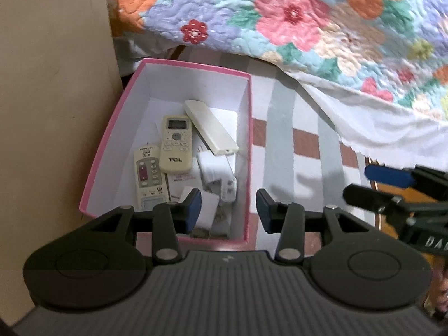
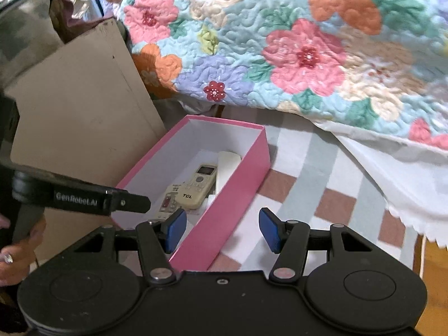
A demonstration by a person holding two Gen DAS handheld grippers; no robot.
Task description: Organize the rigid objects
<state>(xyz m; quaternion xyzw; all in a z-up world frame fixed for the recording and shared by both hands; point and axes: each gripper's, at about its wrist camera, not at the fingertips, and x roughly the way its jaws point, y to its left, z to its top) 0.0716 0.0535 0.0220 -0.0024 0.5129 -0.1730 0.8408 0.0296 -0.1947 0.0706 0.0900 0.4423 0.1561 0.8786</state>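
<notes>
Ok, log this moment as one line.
left gripper: open, empty | right gripper: open, empty | remotes: in pink box

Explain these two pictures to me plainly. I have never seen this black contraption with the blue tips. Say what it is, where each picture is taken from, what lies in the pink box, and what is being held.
These are two hand-held grabbers, each with two blue-padded fingers and a camera looking along them. One picture looks from the left gripper, the other from the right gripper. Both stand open and hold nothing.

Below them a pink box sits on a checked cloth, beside a flowered quilt. Inside lie a TCL remote, a second buttoned remote, a plain cream remote, and some white items and papers I cannot identify.

A person's hand grips the left tool's handle.
</notes>
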